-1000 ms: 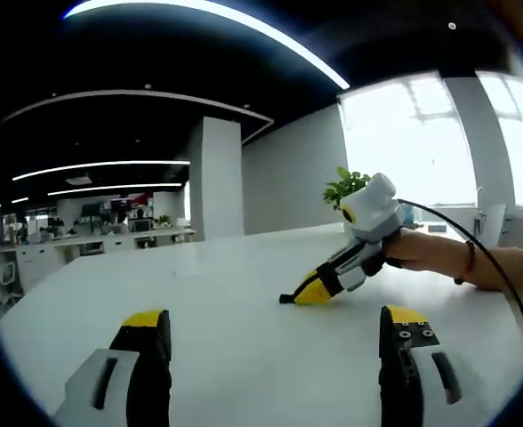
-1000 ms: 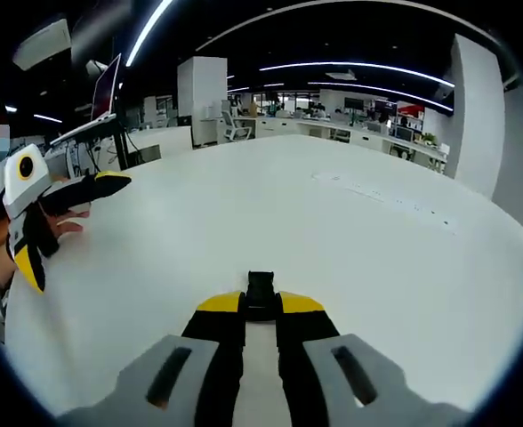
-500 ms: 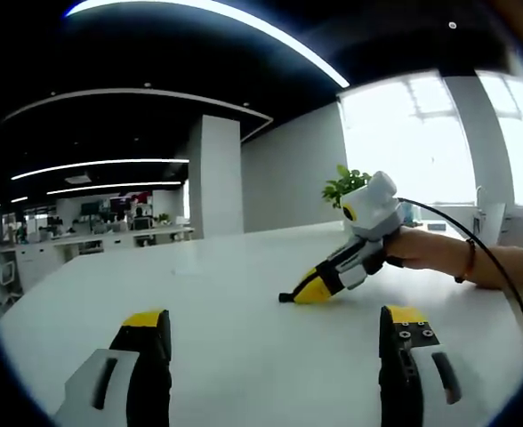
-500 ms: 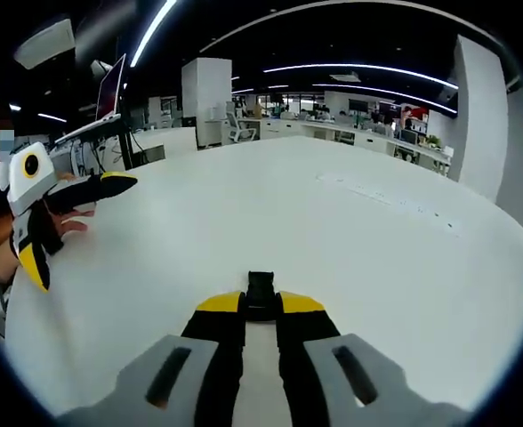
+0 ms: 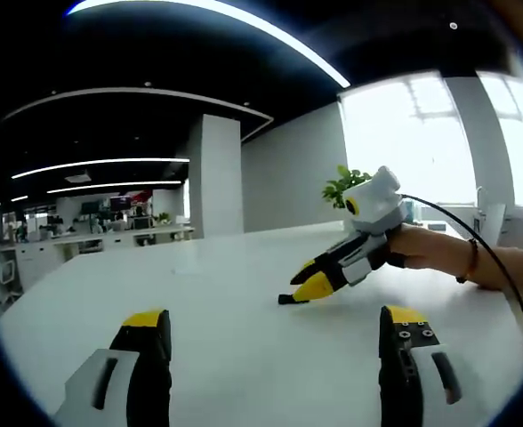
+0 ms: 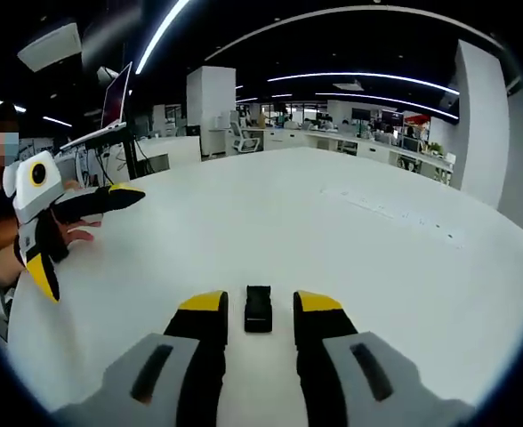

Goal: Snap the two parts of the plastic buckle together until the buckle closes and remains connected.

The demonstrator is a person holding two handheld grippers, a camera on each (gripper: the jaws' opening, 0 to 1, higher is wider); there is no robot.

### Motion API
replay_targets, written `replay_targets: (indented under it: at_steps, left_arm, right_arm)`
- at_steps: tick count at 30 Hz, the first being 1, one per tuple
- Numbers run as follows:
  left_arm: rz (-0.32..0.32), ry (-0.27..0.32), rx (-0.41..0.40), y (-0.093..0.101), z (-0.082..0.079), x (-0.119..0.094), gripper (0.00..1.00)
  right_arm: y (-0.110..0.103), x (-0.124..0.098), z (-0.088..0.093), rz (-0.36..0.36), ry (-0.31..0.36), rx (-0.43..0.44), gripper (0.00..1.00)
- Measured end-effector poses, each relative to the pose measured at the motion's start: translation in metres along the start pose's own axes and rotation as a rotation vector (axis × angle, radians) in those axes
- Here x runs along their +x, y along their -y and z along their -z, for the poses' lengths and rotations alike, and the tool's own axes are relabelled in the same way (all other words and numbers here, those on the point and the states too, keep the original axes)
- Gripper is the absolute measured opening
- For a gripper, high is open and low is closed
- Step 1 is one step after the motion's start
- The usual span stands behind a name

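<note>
The small black plastic buckle lies flat on the white table, apart from both jaws of my right gripper, which stands open around it. In the left gripper view the buckle is a dark sliver on the table just under the yellow tips of the right gripper, held by a hand. My left gripper is open with nothing between its jaws, well short of the buckle. In the right gripper view the left gripper is at the far left, jaws spread wide.
A person's hand and forearm with a cable reach in from the right. A potted plant stands behind it near the window. A laptop on a stand rises beyond the table's left edge. Office desks fill the background.
My right gripper has opened and let go of the buckle, which now lies free on the table between the jaws; the gripper has also lifted slightly. The left gripper has hardly moved.
</note>
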State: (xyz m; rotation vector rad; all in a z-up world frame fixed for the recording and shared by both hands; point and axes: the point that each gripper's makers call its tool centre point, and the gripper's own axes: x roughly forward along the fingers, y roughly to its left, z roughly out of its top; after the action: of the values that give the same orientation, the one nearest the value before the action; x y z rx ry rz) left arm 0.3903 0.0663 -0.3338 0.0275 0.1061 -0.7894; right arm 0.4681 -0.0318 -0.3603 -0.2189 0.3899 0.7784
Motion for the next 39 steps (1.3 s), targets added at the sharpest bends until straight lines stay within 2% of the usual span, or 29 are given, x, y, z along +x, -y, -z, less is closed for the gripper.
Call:
replay_targets:
  at_steps: [1,5,8,11,21,26,33,39]
  left_arm:
    - [0.000,0.000,-0.001,-0.003,-0.001,0.000,0.99]
    - [0.000,-0.002,0.000,-0.007,-0.001,0.001,0.99]
    - [0.001,-0.001,-0.002,-0.008,-0.002,0.001,0.99]
    - [0.000,0.000,-0.001,-0.005,-0.002,0.001,0.99]
    - [-0.004,0.001,0.002,-0.004,-0.003,0.001,0.99]
    - [-0.015,-0.013,0.049,-0.002,0.000,0.000,0.99]
    - [-0.016,-0.006,0.041,-0.004,-0.003,-0.001,0.99]
    - [-0.017,-0.003,0.036,-0.009,-0.006,-0.004,0.99]
  right_arm:
    - [0.001,0.000,-0.002,0.005,0.009,-0.002,0.41]
    - [0.012,0.000,-0.006,0.065,0.038,0.013,0.79]
    - [0.019,0.000,-0.010,0.095,0.059,0.022,0.99]
    - [0.023,-0.003,-0.011,0.115,0.069,0.032,1.00]
    - [0.016,-0.001,-0.002,0.090,0.032,0.038,1.00]
    - [0.016,-0.003,-0.006,0.102,0.043,0.027,1.00]
    - [0.018,-0.002,-0.006,0.105,0.033,0.020,1.00]
    - [0.017,-0.015,-0.013,0.115,0.063,0.003,1.00]
